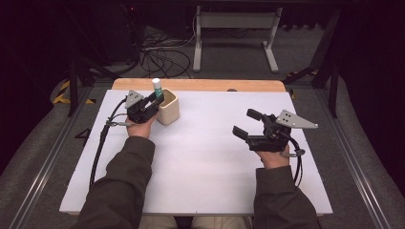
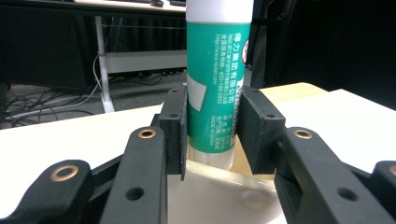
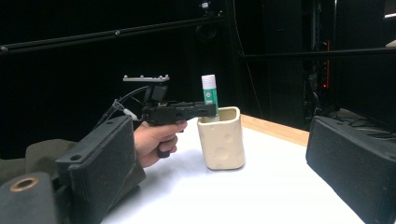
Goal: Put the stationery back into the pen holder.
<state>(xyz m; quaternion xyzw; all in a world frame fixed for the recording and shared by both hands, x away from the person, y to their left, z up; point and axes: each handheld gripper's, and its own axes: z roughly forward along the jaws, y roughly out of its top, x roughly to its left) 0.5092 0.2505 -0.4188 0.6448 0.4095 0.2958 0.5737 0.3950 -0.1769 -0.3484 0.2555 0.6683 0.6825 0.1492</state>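
A green glue stick (image 1: 156, 85) with a white cap stands upright in the mouth of a cream cup (image 1: 170, 110) at the back left of the white table (image 1: 205, 162). My left gripper (image 1: 157, 99) is shut on the glue stick (image 2: 215, 93), its pads pressed against the green label, with the stick's lower end just inside the cup (image 2: 224, 196). My right gripper (image 1: 246, 123) hovers over the right half of the table, open and holding nothing. In the right gripper view, my wide-apart jaws (image 3: 223, 154) frame the cup (image 3: 220, 140), the glue stick (image 3: 209, 95) and the left gripper (image 3: 210, 109).
A wooden strip (image 1: 200, 85) runs along the table's far edge. Beyond it stand a grey metal frame (image 1: 234, 28) and loose cables (image 1: 157, 57) on the floor. The left gripper's cable (image 1: 100, 148) trails off the table's left side.
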